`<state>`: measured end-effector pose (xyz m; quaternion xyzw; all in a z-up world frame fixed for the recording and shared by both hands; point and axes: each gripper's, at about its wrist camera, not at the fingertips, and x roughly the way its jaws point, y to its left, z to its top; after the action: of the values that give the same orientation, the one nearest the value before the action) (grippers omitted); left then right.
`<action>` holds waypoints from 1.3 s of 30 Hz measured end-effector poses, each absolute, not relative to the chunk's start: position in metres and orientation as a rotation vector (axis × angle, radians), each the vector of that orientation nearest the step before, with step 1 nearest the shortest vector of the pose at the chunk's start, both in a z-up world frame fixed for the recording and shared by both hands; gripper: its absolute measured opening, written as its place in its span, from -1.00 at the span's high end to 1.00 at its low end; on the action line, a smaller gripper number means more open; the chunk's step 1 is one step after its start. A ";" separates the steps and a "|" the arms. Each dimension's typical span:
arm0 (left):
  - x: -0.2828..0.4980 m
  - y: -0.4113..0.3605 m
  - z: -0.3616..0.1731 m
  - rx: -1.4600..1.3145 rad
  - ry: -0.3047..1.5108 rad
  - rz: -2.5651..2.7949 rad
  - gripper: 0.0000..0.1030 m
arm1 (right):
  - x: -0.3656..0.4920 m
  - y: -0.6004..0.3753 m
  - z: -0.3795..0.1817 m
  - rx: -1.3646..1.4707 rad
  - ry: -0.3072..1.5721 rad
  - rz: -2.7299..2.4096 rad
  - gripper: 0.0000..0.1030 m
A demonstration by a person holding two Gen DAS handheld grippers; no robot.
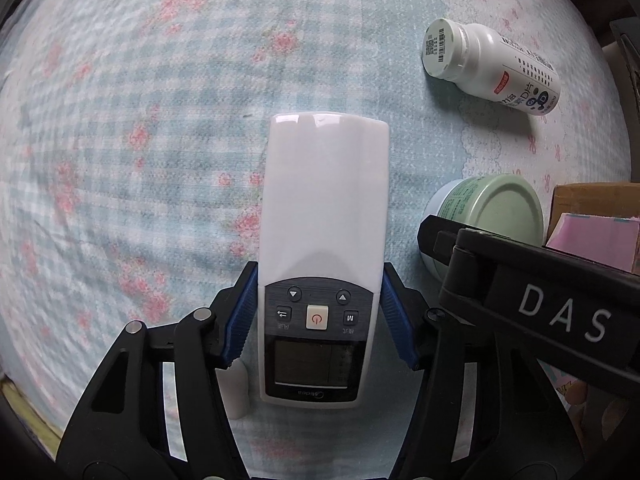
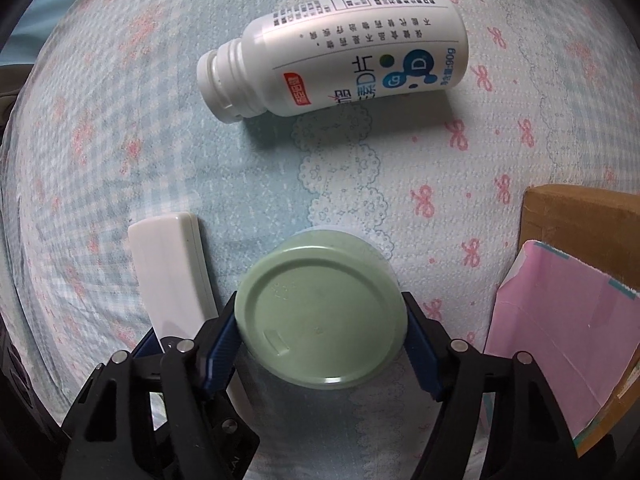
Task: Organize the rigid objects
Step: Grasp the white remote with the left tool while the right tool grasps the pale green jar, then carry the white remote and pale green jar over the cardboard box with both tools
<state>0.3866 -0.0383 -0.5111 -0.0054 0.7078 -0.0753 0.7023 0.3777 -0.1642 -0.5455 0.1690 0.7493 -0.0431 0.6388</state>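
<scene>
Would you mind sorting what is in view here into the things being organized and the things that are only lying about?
Being organized:
- air conditioner remote, between the left tool's fingers
- green-lidded jar, between the right tool's fingers
- white supplement bottle, on its side
- cardboard box, possibly the destination

Lying about:
- floral bedsheet
- pink paper

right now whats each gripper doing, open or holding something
Left gripper: closed on the white remote, pads against both its sides.
Right gripper: around the green-lidded jar; whether it is gripping cannot be told.
</scene>
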 end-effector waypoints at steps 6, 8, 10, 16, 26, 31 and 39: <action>0.390 -0.032 -0.484 -0.027 1.553 -0.175 -0.07 | 0.380 -0.184 -0.519 0.406 1.670 -0.107 -0.33; 0.391 -0.028 -0.473 -0.032 1.540 -0.181 -0.07 | 0.381 -0.187 -0.510 0.399 1.654 -0.105 -0.33; 0.391 -0.022 -0.460 -0.032 1.519 -0.192 -0.07 | 0.381 -0.191 -0.498 0.400 1.638 -0.102 -0.33; 0.388 -0.007 -0.411 -0.031 1.445 -0.236 -0.07 | 0.373 -0.200 -0.456 0.439 1.568 -0.099 -0.33; 0.353 -0.033 -0.318 0.037 1.279 -0.373 -0.07 | 0.327 -0.220 -0.363 0.476 1.400 -0.127 -0.33; 0.334 -0.057 -0.275 0.081 1.202 -0.478 -0.07 | 0.289 -0.243 -0.325 0.561 1.308 -0.176 -0.33; 0.303 -0.118 -0.242 0.140 1.143 -0.614 -0.07 | 0.225 -0.311 -0.287 0.604 1.215 -0.299 -0.33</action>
<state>0.3027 -0.1185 -0.2424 0.0653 0.5316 -0.2857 0.7946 0.2249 -0.3112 -0.2874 0.2782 0.5599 -0.1377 0.7682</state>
